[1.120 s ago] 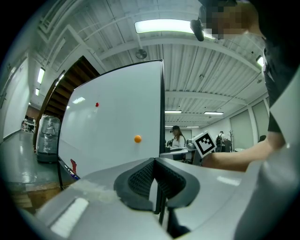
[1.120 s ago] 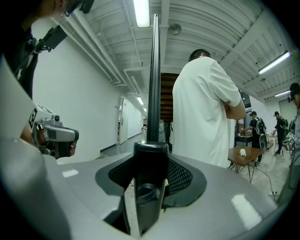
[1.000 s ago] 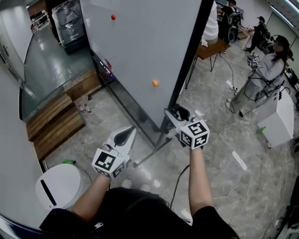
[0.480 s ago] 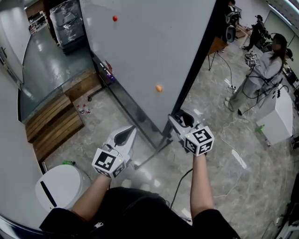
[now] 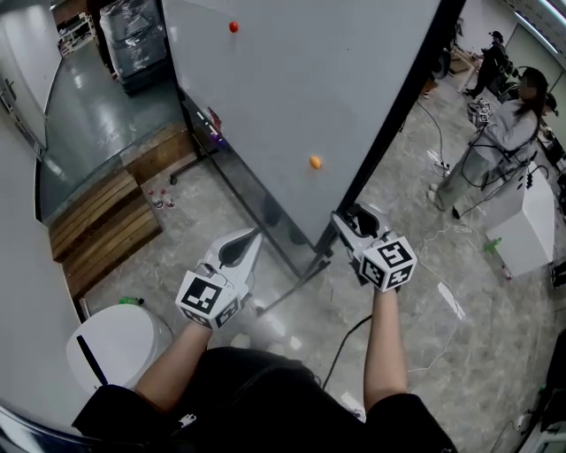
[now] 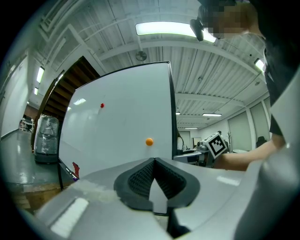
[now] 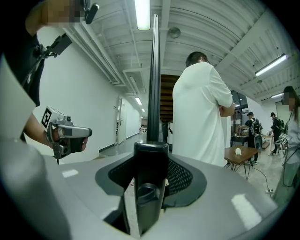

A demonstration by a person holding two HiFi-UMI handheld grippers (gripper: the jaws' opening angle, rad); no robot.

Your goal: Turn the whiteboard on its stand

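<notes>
A large whiteboard [image 5: 301, 80] stands upright in a black frame [image 5: 398, 115], with an orange magnet [image 5: 315, 162] and a red magnet [image 5: 233, 26] on its face. My right gripper [image 5: 354, 217] is shut on the frame's upright edge post [image 7: 153, 84], low down by a black fitting with a knob [image 7: 150, 190]. My left gripper [image 5: 252, 237] hangs shut and empty in front of the board's lower part, apart from it. In the left gripper view the board's face [image 6: 122, 122] fills the middle, beyond the closed jaw tip [image 6: 153, 160].
The stand's leg [image 5: 292, 287] runs along the floor between my grippers. A white rounded machine [image 5: 115, 349] sits at lower left and wooden platforms [image 5: 102, 226] at left. A person in grey [image 5: 495, 146], a white cabinet [image 5: 535, 226] and a floor cable [image 5: 442, 292] are right. A person in white [image 7: 199, 112] stands behind the board.
The board's gripped edge has swung to the right and away, and my right gripper has moved right with it. The left gripper has hardly moved.
</notes>
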